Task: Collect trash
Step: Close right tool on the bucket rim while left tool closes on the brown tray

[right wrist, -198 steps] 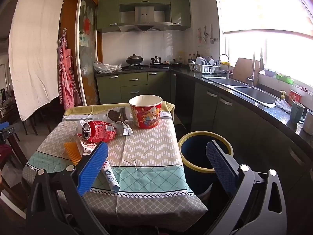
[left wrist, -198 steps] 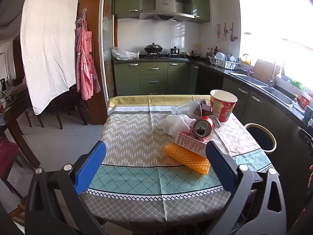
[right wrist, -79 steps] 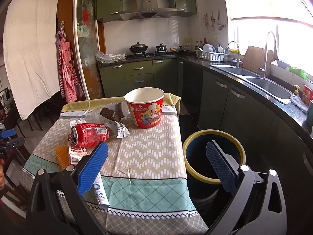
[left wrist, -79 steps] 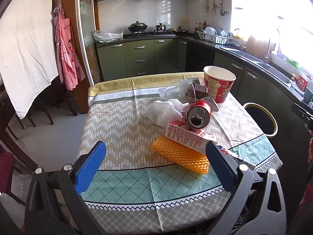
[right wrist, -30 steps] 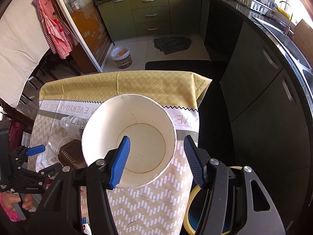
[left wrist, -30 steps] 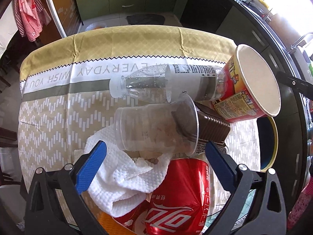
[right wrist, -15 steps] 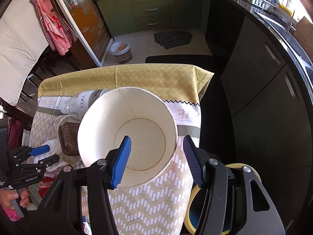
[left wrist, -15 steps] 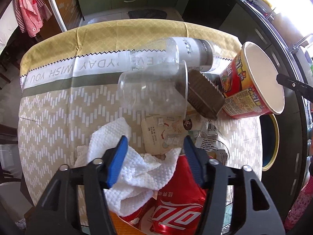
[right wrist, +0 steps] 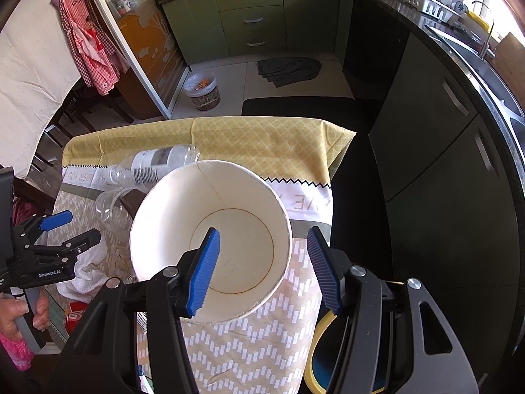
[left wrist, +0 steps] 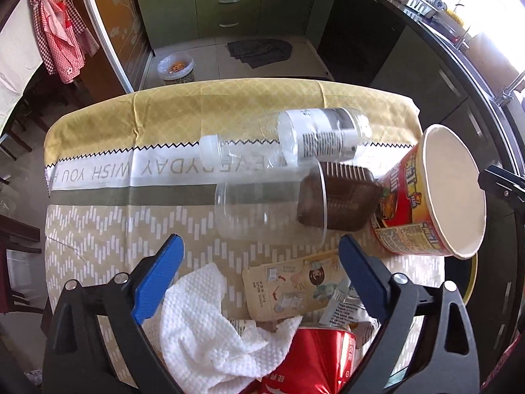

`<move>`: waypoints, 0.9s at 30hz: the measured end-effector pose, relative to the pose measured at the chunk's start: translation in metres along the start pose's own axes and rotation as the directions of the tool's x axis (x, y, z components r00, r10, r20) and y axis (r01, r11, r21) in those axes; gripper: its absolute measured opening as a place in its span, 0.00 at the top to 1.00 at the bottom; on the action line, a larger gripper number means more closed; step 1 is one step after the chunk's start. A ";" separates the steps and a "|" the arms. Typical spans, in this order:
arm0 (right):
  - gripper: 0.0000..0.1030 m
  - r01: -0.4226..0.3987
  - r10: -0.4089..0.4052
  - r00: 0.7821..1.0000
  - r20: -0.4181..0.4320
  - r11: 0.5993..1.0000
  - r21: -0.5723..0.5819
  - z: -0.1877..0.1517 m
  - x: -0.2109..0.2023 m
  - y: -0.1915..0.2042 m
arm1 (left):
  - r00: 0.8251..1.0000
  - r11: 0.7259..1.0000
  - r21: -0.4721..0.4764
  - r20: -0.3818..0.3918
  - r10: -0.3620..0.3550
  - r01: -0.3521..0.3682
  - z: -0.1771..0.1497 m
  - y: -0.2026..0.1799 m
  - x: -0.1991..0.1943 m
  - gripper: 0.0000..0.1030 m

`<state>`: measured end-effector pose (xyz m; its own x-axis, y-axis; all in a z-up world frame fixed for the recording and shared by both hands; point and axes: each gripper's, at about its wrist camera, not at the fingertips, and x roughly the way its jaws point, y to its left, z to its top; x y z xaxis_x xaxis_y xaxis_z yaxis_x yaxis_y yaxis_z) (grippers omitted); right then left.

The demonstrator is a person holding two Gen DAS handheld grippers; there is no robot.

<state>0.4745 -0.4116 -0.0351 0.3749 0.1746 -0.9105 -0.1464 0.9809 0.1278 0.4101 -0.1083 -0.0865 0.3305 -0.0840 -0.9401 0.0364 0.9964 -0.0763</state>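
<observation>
The right gripper (right wrist: 262,269), half-open, straddles the noodle cup (right wrist: 210,239) wall; the wide left gripper (left wrist: 259,279) hangs near the sideways clear cup (left wrist: 262,210).

- Tablecloth (left wrist: 98,174): pale band carries grey capitals, upside down to the left camera, "WISH YOU" and "EVERYDAY" legible.
- Left gripper (right wrist: 67,229): body stamped "GenRoboAI" in white, seen from the right camera.
- Bottle (left wrist: 315,138): label has fine print, too small to read.
- Noodle cup (left wrist: 423,197): yellow characters, unreadable.
</observation>
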 end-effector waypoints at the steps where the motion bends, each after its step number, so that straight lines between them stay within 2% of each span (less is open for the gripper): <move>1: 0.46 0.001 -0.001 1.000 0.000 1.000 0.002 0.001 0.001 -0.002 | 1.000 1.000 -0.001 -0.006 0.002 -0.002 0.002 -0.001 0.003 0.12; 7: 0.46 -0.005 0.005 1.000 -0.007 1.000 0.014 0.004 0.008 -0.009 | 0.999 1.000 -0.017 -0.042 0.021 -0.021 0.008 -0.001 0.019 0.12; 10: 0.46 -0.010 0.010 1.000 -0.017 1.000 0.009 0.004 0.012 -0.008 | 0.997 0.999 -0.047 -0.072 0.000 -0.003 0.008 0.003 0.029 0.13; 12: 0.46 -0.016 0.016 1.000 -0.024 1.000 0.008 0.006 0.015 -0.008 | 0.997 0.998 -0.054 -0.078 -0.016 0.011 0.007 0.005 0.032 0.19; 13: 0.46 -0.020 0.020 0.999 -0.026 1.000 0.009 0.006 0.016 -0.007 | 0.996 0.998 -0.057 -0.083 -0.027 0.022 0.007 0.006 0.034 0.26; 15: 0.46 -0.025 0.025 0.999 -0.033 1.000 0.011 0.008 0.018 -0.007 | 0.997 0.998 -0.056 -0.073 -0.028 0.024 0.008 0.007 0.035 0.27; 16: 0.46 -0.024 0.024 0.999 -0.037 1.000 0.010 0.008 0.019 -0.006 | 0.998 0.999 -0.047 -0.064 -0.021 0.018 0.008 0.006 0.034 0.36; 17: 0.46 -0.020 0.021 0.999 -0.042 1.000 0.009 0.009 0.021 -0.005 | 0.998 0.999 -0.039 -0.062 -0.012 0.010 0.008 0.006 0.033 0.51; 19: 0.46 -0.012 0.013 0.998 -0.055 1.000 0.007 0.008 0.024 -0.005 | 0.998 0.999 -0.037 -0.066 0.000 -0.002 0.007 0.007 0.032 0.63; 20: 0.46 -0.006 0.006 0.998 -0.062 1.000 0.003 0.008 0.026 -0.004 | 0.998 1.000 -0.027 -0.065 0.011 -0.012 0.007 0.008 0.032 0.79; 21: 0.50 -0.001 0.001 0.998 -0.064 1.000 0.002 0.007 0.028 -0.003 | 0.998 0.999 -0.012 -0.061 0.029 -0.030 0.005 0.009 0.031 0.85; 25: 0.64 0.006 -0.006 0.996 -0.087 1.000 0.008 0.007 0.036 -0.002 | 0.997 0.998 0.019 -0.032 0.068 -0.067 -0.001 0.018 0.020 0.88; 27: 0.78 0.023 -0.022 0.995 -0.094 1.000 0.005 0.006 0.040 -0.002 | 0.997 0.997 0.023 -0.022 0.070 -0.070 -0.004 0.022 0.013 0.88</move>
<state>0.4950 -0.4064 -0.0691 0.2904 0.1437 -0.9461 -0.1332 0.9851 0.1088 0.4116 -0.0872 -0.1021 0.3110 -0.0134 -0.9503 0.0348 0.9994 -0.0027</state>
